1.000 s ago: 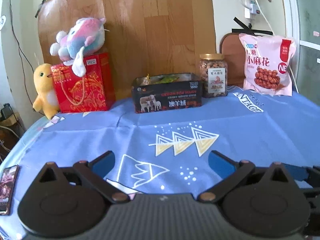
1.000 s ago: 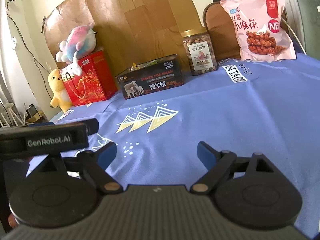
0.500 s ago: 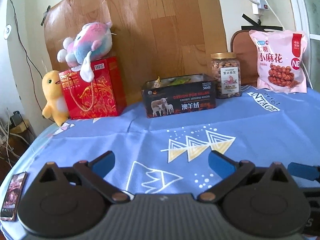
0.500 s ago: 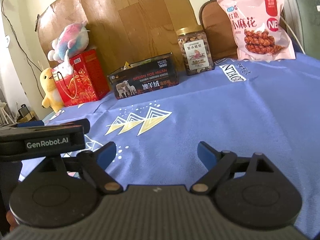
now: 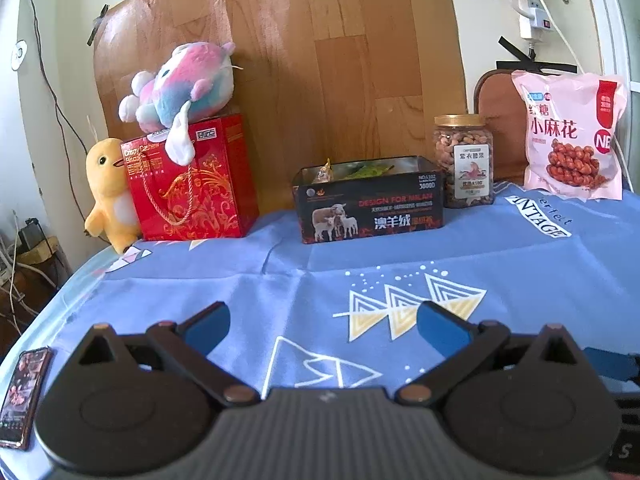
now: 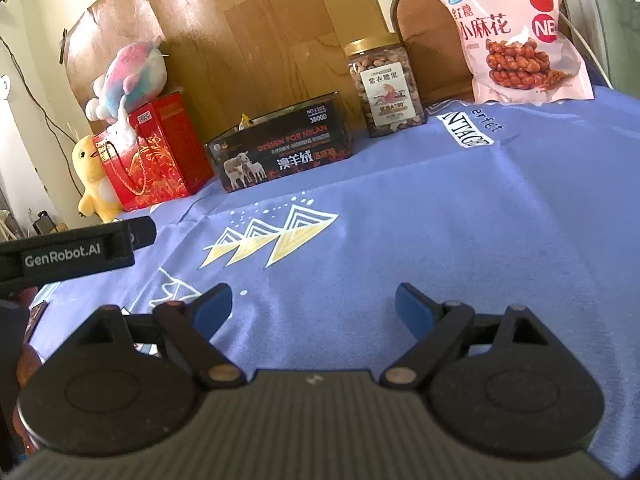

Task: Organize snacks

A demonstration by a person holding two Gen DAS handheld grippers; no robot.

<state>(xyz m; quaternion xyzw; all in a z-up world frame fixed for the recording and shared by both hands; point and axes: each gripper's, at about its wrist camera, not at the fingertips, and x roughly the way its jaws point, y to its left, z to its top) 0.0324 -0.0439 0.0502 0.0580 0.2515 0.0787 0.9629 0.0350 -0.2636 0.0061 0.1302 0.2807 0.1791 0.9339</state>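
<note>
Along the back of the blue tablecloth (image 5: pixel 520 272), going left to right, stand a red gift bag (image 5: pixel 188 184) with a plush toy (image 5: pixel 180 84) on top, then a black open box (image 5: pixel 370 206) with a few wrapped snacks showing inside, then a jar of nuts (image 5: pixel 464 160) just beside the box, and farthest right a pink snack bag (image 5: pixel 572 136) leaning upright. Both tools hover low over the near cloth, well apart from all of these: the left gripper (image 5: pixel 322 322) is spread wide and holds nothing, and the right gripper (image 6: pixel 314 304) is likewise released and empty. This looks like the opening step, an approach with no snack picked yet. The next move probably calls for one gripper to travel forward to the back row, most likely toward the jar or the pink bag, and to line its fingers either side of that item before closing.
</note>
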